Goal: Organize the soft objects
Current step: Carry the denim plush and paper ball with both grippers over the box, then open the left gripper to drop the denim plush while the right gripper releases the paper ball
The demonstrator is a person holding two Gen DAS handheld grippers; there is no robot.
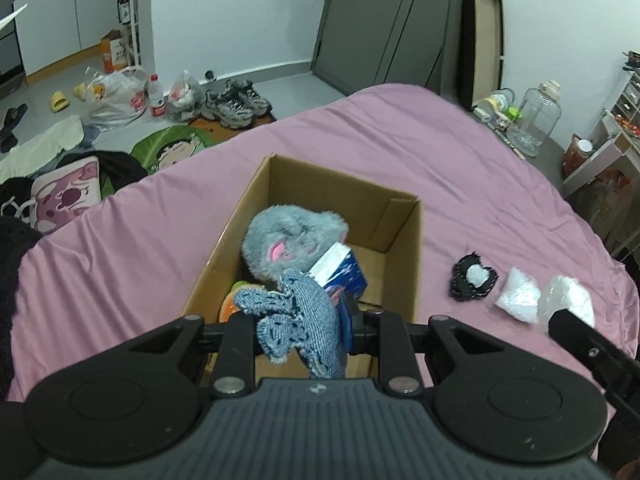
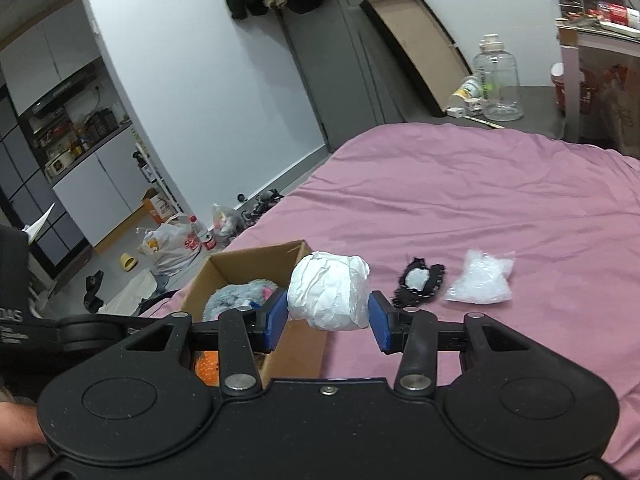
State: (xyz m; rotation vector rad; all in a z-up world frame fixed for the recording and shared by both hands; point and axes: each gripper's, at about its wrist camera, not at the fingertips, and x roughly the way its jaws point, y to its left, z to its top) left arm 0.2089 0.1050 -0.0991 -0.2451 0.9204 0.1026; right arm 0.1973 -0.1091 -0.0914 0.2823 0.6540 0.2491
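An open cardboard box (image 1: 404, 248) sits on the pink bed (image 1: 360, 140). In it lie a grey plush toy (image 1: 292, 240), a blue packet (image 1: 344, 276) and an orange item (image 1: 228, 306). My left gripper (image 1: 298, 330) is shut on a blue denim cloth (image 1: 296, 320), held over the box's near edge. My right gripper (image 2: 328, 320) is shut on a white wrapped bundle (image 2: 328, 292), held above the bed just right of the box (image 2: 256, 264). A black fabric piece (image 2: 418, 282) and a clear plastic bag (image 2: 480, 280) lie on the bed to the right.
The floor left of the bed holds shoes (image 1: 234, 104), plastic bags (image 1: 116, 96), a bottle (image 1: 157, 96) and clothes. A nightstand with a large clear jar (image 2: 500, 80) stands beyond the bed. The right gripper's body shows at the left wrist view's edge (image 1: 592, 352).
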